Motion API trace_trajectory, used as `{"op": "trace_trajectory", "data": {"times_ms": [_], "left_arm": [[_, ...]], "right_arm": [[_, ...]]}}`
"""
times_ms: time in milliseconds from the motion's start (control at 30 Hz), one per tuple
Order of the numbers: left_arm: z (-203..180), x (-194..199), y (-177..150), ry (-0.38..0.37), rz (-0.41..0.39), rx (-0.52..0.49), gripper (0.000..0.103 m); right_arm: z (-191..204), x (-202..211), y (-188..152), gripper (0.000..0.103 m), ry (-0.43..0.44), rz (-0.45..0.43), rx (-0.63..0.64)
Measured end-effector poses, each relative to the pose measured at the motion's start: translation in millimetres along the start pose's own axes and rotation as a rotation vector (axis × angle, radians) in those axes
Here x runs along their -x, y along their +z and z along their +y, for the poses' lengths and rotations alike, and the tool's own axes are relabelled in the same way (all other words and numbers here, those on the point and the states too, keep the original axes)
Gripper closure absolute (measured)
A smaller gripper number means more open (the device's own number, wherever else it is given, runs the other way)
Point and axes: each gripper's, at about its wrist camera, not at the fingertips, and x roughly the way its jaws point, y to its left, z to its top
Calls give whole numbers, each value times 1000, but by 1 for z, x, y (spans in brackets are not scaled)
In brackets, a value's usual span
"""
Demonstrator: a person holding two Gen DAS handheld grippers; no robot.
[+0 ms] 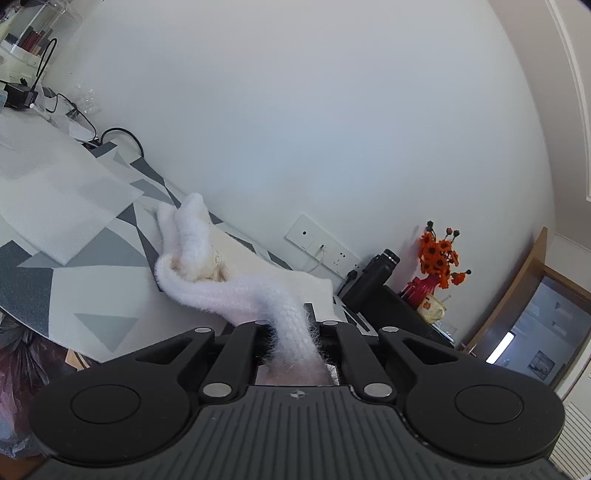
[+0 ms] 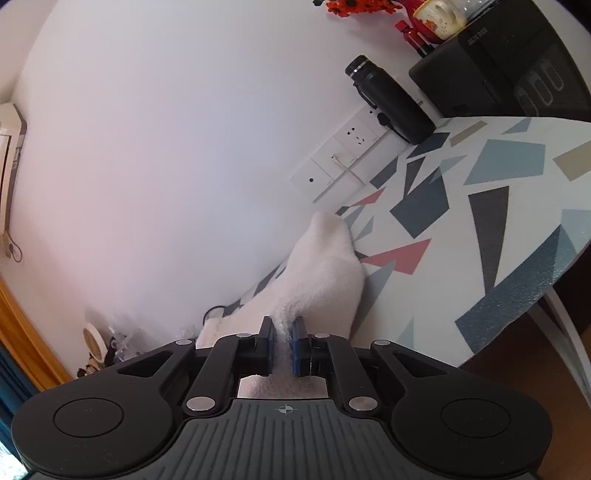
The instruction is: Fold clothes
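A white fuzzy knitted garment point(image 1: 207, 273) lies bunched on the patterned table point(image 1: 92, 280) near the wall. One long twisted part of it runs into my left gripper point(image 1: 291, 332), which is shut on it; the fingertips are hidden by the fabric. In the right wrist view the same white garment point(image 2: 321, 273) rises in a peak against the wall, and my right gripper point(image 2: 283, 343) is shut on its edge between the blue pads point(image 2: 297, 347). Both grippers hold the garment lifted off the table point(image 2: 480, 206).
A white foam sheet point(image 1: 55, 184) lies on the table's left part, with cables and a charger point(image 1: 18, 98) behind. A black bottle point(image 2: 391, 99), black box point(image 2: 498, 62), red vase with orange flowers point(image 1: 436, 266) and a mug point(image 2: 439, 16) stand by the wall sockets point(image 2: 343, 158).
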Motion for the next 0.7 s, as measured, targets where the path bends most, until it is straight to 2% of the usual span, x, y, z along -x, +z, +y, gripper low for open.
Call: {"op": "trace_trajectory", "data": {"times_ms": [133, 300, 467, 533, 700], "left_arm": [[4, -24, 25, 16, -5, 12, 98], [1, -70, 83, 4, -39, 9, 98], [13, -132, 129, 81, -21, 15, 98], [27, -157, 142, 115, 0, 52, 98], [66, -211, 153, 195, 49, 138, 98]], "right_arm": [[-5, -21, 22, 95, -5, -11, -57], [9, -61, 68, 95, 41, -93, -63], [18, -123, 115, 95, 2, -151, -61], [18, -149, 131, 95, -17, -159, -69], [11, -213, 158, 95, -81, -161, -58]]}}
